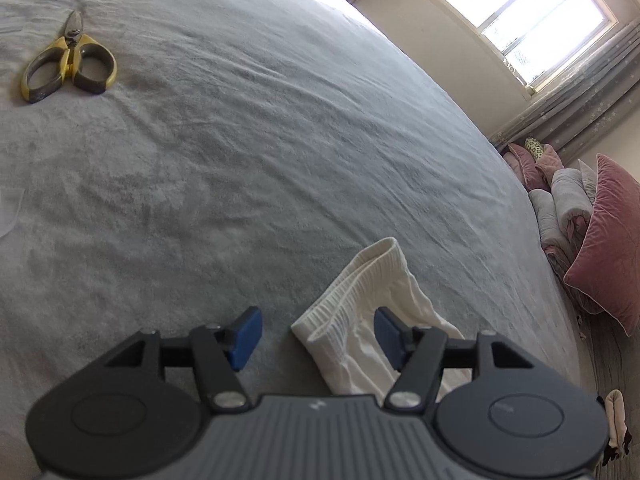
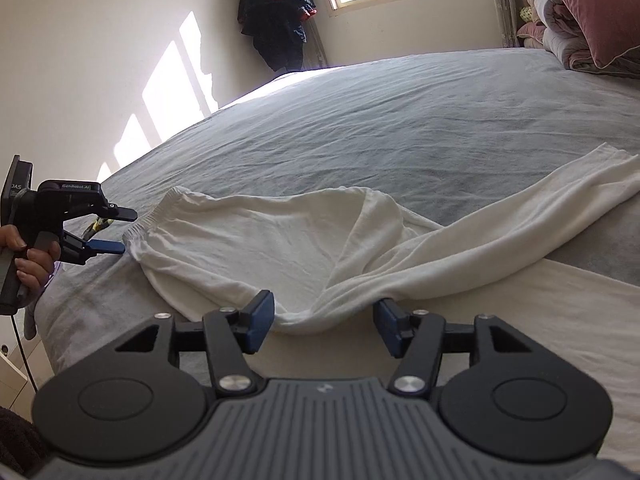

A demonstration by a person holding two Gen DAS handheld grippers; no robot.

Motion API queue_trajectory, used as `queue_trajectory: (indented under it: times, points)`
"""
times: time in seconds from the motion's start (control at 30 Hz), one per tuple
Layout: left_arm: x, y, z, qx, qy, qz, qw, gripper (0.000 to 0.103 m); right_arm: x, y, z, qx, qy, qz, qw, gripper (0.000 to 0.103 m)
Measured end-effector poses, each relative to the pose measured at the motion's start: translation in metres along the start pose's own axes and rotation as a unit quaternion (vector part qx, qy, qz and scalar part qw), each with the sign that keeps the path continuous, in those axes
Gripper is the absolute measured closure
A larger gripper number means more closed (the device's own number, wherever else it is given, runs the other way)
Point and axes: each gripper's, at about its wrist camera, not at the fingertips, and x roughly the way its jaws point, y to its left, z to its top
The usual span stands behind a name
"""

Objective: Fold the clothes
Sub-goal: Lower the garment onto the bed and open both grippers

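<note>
Two grippers stand open over a wrinkled grey bedsheet [image 2: 400,120]; the white ribbed trousers [image 2: 280,240] lie limp, elastic waistband at nine o'clock beside the left gripper [image 2: 120,230], crotch fold between the right gripper [image 2: 324,322] pads, untouched; yellow-handled scissors [image 1: 68,64] lie well apart.

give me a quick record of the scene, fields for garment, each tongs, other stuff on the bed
garment: white trousers, lying partly folded on the grey bed
left tongs: open, at the elastic waistband, gripping nothing
right tongs: open, at the trousers' near edge, gripping nothing
other items: yellow-handled scissors on the bed; pink pillow and rolled bedding at its far end
</note>
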Motion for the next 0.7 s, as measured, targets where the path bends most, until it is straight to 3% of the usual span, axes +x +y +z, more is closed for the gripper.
queue_trajectory:
  times: [0.13,0.37,0.7]
  points:
    - [-0.01,-0.022,-0.008,0.019,-0.014,0.009,0.9997,0.038,-0.014,-0.009,0.013,-0.004,-0.003,-0.022,1.0,0.044]
    - [-0.001,-0.096,-0.03,0.093,0.001,-0.027,0.9953,0.035,-0.03,-0.033,0.032,-0.002,0.042,-0.097,0.994,0.044]
    - [0.031,-0.194,-0.071,0.176,0.037,-0.058,0.9819,0.034,-0.051,-0.061,0.045,-0.023,0.075,-0.132,0.988,0.042]
